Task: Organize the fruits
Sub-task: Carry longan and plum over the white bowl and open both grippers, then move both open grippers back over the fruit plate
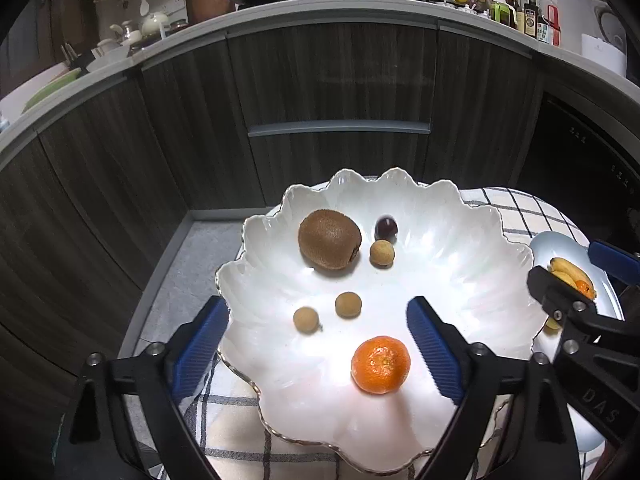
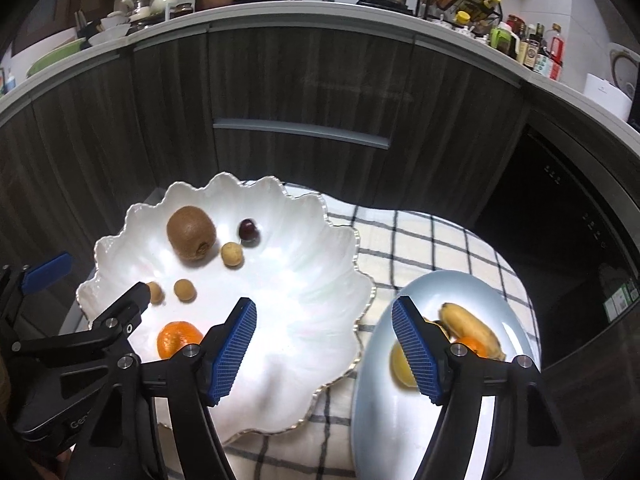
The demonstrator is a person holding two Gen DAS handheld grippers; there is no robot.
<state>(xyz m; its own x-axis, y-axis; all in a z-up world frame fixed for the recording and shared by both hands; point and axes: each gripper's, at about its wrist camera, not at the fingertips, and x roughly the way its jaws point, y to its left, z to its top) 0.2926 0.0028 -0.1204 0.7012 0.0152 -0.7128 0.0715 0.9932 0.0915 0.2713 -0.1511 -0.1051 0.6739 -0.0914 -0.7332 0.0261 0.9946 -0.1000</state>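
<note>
A white scalloped bowl [image 1: 460, 264] holds a kiwi [image 1: 329, 239], a dark cherry [image 1: 386, 229], three small tan longans [image 1: 382, 253] and a tangerine [image 1: 381, 364]. My left gripper [image 1: 316, 344] is open and empty above the bowl's near side, the tangerine between its blue pads. My right gripper [image 2: 324, 344] is open and empty, straddling the gap between the bowl [image 2: 304, 280] and a pale blue plate [image 2: 384, 432]. The plate holds a small banana [image 2: 468, 326], a tangerine [image 2: 474, 347] and a yellow fruit [image 2: 400, 366] partly hidden by the right finger.
Both dishes sit on a checked cloth [image 2: 432, 240] over a small round table. Dark wooden kitchen cabinets [image 1: 336, 92] stand behind, with a cluttered countertop [image 1: 360, 4]. A dark appliance [image 2: 580, 240] is at the right. The grey floor [image 1: 188, 264] shows at left.
</note>
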